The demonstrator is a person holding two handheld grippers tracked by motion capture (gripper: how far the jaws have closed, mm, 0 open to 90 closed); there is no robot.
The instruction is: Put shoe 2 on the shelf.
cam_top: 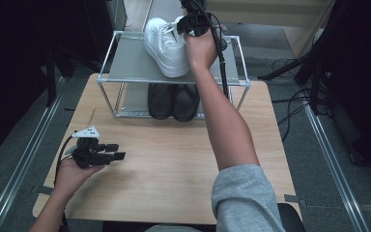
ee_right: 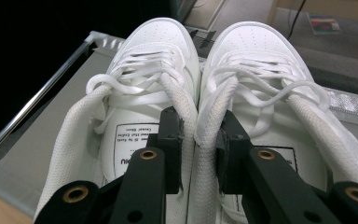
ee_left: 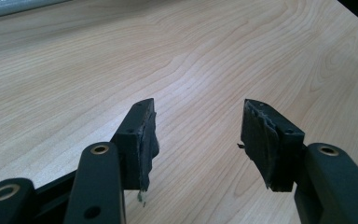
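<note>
The right gripper [ee_right: 197,135] was clamped on the touching inner collars of two white shoes [ee_right: 242,93], one jaw inside each, on the top shelf of a metal rack [cam_top: 125,67]. Black shoes [cam_top: 173,100] sat on the shelf below. The left gripper [ee_left: 198,135] hung wide open and empty over the wooden table [ee_left: 121,60].

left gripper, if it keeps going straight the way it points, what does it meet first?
Probably the bare wooden table: the open left gripper tilts down at it, with nothing between. How far off is unclear.
</note>
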